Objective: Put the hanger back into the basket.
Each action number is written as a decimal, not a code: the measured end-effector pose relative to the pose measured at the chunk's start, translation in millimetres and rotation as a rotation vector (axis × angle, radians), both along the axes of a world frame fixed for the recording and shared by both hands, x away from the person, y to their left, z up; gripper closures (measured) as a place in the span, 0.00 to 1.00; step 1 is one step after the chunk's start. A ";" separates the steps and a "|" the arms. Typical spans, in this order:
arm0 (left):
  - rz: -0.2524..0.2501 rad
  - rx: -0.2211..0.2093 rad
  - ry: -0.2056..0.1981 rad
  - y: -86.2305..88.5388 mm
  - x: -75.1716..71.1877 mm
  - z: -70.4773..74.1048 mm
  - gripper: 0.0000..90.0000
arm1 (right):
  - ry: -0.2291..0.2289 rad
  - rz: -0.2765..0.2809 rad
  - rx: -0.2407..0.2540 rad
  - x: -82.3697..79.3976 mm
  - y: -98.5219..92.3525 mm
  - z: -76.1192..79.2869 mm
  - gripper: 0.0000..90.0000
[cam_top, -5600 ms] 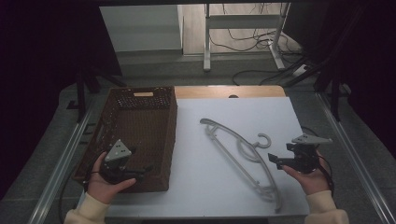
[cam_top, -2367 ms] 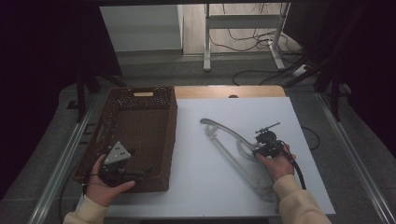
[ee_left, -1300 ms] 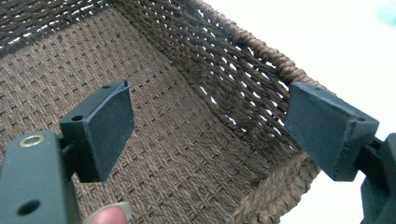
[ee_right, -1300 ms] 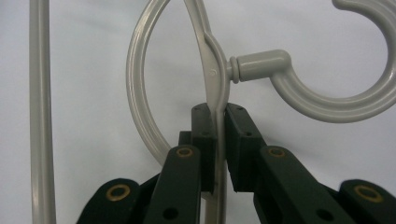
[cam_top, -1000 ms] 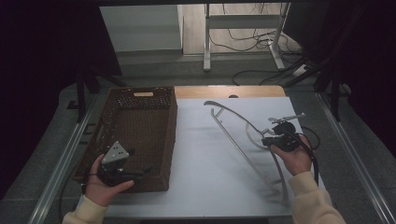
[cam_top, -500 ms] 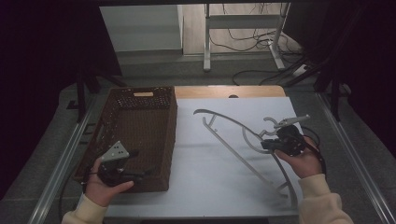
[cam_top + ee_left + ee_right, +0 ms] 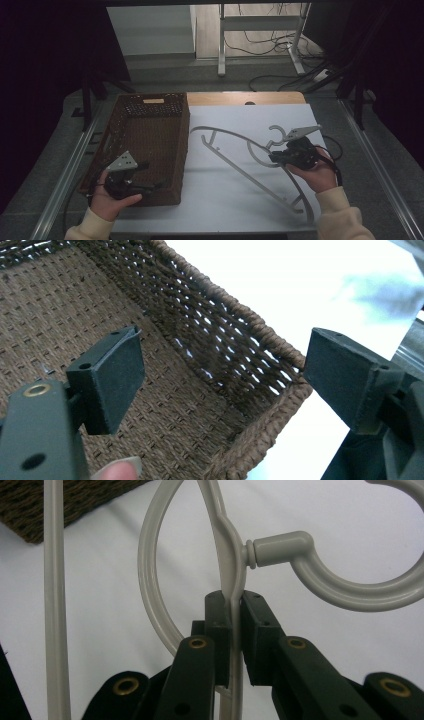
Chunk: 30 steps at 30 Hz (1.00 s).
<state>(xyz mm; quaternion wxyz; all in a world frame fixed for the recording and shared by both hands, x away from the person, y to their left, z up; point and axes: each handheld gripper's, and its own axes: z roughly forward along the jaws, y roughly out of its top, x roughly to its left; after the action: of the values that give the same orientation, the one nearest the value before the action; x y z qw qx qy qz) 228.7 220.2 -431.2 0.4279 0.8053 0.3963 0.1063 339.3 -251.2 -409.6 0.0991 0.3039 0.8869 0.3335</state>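
Jaws of my right gripper [image 7: 231,605] are clenched on the thin neck of the pale hanger [image 7: 227,540], just below the swivel hook [image 7: 320,575]; that narrow part fits flat between the pads, and I judge it gives me control of the whole frame from one spot. In the high view the same right gripper [image 7: 295,152] carries the hanger [image 7: 240,162] tilted over the right half of the white bench [image 7: 220,205], one arm end near the bench's front edge, the other reaching toward the basket [image 7: 150,100]. Whether that low end touches the bench I cannot tell. My left gripper [image 7: 220,390] stands released, its jaws wide apart astride the near corner of the brown wicker basket [image 7: 260,335], one pad inside, one outside, neither pressing; I judge it is there to steady the basket. From above, the left gripper [image 7: 131,181] sits at the basket's near end. Farther off, cables [image 7: 280,45] lie on the floor beyond the bench.
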 end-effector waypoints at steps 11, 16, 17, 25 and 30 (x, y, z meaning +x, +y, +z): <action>-0.017 -0.056 0.026 2.1 1.6 8.7 0.19 | -0.015 0.090 -0.018 -4.0 18.0 -3.6 0.91; -0.019 -0.067 0.030 0.6 3.4 12.7 0.19 | -0.023 0.119 -0.021 -5.7 26.8 -3.8 0.91; -0.019 -0.067 0.030 0.6 3.4 12.7 0.19 | -0.027 0.124 -0.023 -6.3 28.7 -3.8 0.91; -0.022 -0.081 0.024 1.0 6.0 19.3 0.19 | -0.031 0.173 -0.037 -7.6 43.4 -5.1 0.91; -0.024 -0.083 0.015 1.0 6.2 23.4 0.19 | -0.028 0.199 -0.060 -8.4 54.0 -8.8 0.91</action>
<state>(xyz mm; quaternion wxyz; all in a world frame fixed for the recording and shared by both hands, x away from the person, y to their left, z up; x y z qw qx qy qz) 235.0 221.2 -407.8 0.4591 0.7924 0.3939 0.0788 330.9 -197.2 -418.5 0.0867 0.2063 0.9209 0.3191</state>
